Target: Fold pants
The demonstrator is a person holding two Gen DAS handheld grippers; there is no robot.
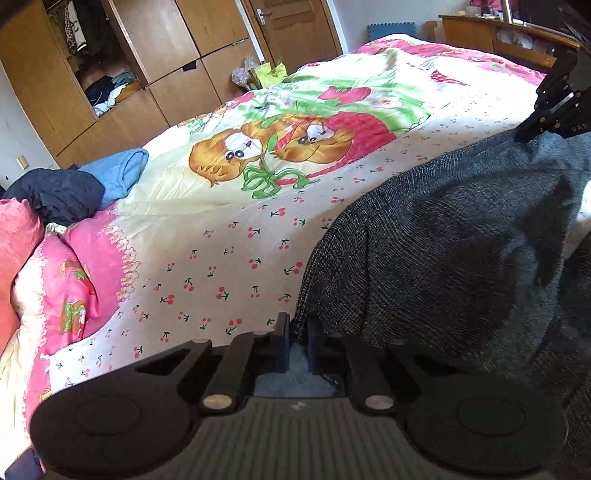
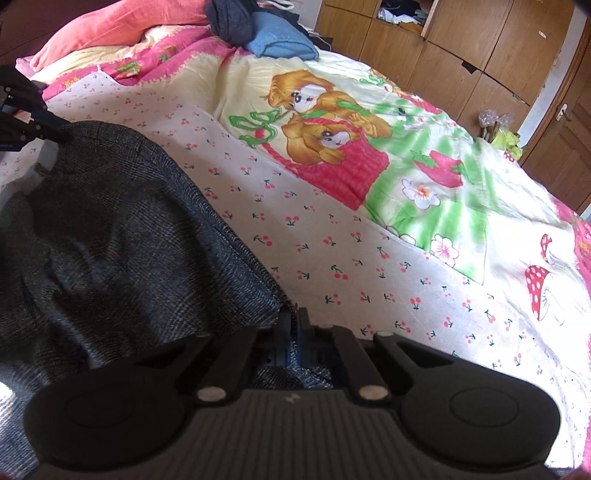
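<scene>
Dark grey checked pants [image 1: 443, 251] hang stretched between my two grippers above the bed; they fill the right of the left wrist view and the left of the right wrist view [image 2: 122, 229]. My left gripper [image 1: 298, 332] is shut on one corner of the pants' top edge. My right gripper [image 2: 294, 325] is shut on the other corner. Each gripper shows in the other's view: the right one [image 1: 524, 134] at upper right, the left one [image 2: 55, 134] at upper left, both pinching the fabric.
The bed is covered by a cartoon-print quilt [image 1: 258, 155] with cherry-print border [image 2: 332, 258]. A pink pillow [image 1: 18, 236], a dark garment [image 1: 59, 195] and a blue garment [image 1: 118, 173] lie at the bed's head. A wooden wardrobe [image 1: 155, 66] and a door [image 1: 295, 29] stand beyond.
</scene>
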